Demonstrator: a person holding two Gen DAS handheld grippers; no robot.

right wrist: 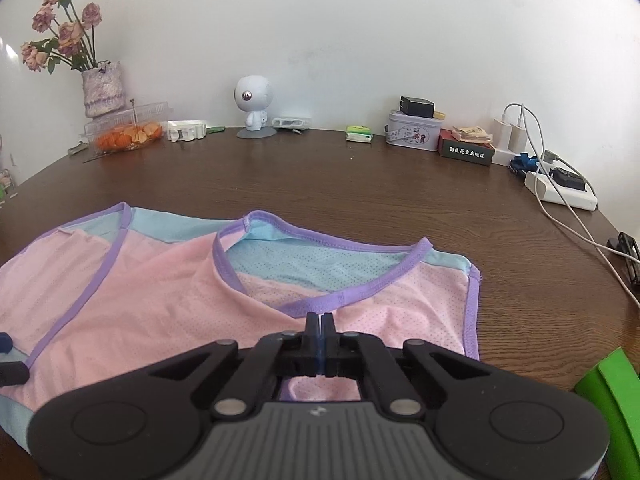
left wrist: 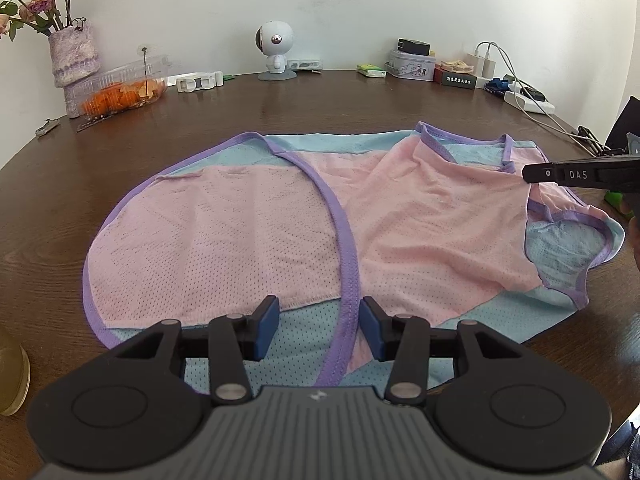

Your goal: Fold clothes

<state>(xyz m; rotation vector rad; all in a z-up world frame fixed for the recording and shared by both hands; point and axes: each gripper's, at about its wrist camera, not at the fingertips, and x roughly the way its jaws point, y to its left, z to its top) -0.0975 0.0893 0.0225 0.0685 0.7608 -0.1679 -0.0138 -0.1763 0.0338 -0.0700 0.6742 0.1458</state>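
Brown wooden table (right wrist: 360, 184) | right gripper (right wrist: 320, 322) pinched together on pink mesh garment (right wrist: 152, 280) beside its purple neckline | left gripper (left wrist: 319, 322) spread apart, straddling garment's purple trim | garment flat mid-table.

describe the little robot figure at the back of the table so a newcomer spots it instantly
Look along the far edge of the brown wooden table, against the white wall. Near its middle stands a small white astronaut-like plastic figurine on a grey round base. Its big round head with a shiny metallic eye sets it apart from the boxes and chargers nearby.
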